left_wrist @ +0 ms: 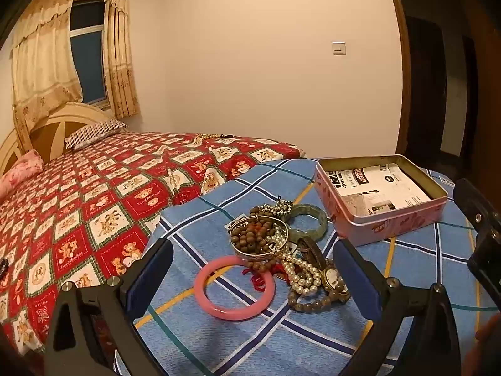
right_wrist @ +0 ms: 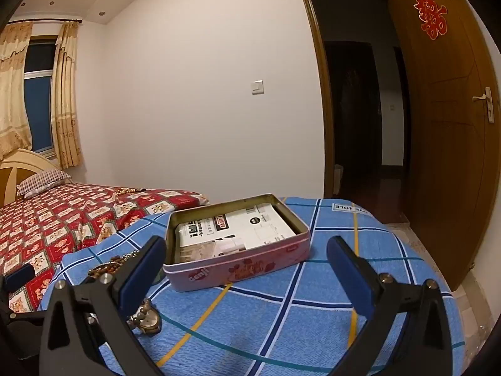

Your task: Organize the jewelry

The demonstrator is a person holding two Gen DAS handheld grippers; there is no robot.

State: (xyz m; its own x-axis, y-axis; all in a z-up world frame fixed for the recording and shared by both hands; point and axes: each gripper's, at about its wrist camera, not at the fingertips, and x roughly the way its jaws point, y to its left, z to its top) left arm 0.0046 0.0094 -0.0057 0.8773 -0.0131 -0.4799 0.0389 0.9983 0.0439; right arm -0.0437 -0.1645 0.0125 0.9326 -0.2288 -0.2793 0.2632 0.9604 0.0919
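A heap of jewelry lies on a blue checked cloth (left_wrist: 244, 338): a pink bangle (left_wrist: 234, 287), a gold bangle (left_wrist: 260, 235) around brown wooden beads, a green bangle (left_wrist: 308, 221), a pearl string (left_wrist: 300, 269) and a watch (left_wrist: 333, 277). My left gripper (left_wrist: 253, 269) is open just short of the heap, nothing between its blue pads. A pink tin (left_wrist: 380, 199) stands open behind and right of the heap, printed paper inside. My right gripper (right_wrist: 245, 264) is open in front of the tin (right_wrist: 238, 244), holding nothing. The watch (right_wrist: 147, 321) and beads (right_wrist: 109, 266) show beside its left finger.
The blue cloth covers a raised round surface at the foot of a bed with a red bear-patterned quilt (left_wrist: 94, 206). A beaded string (left_wrist: 213, 137) lies far off on the quilt. A wooden door (right_wrist: 444, 131) stands open at right, with a dark doorway (right_wrist: 360, 109) beside it.
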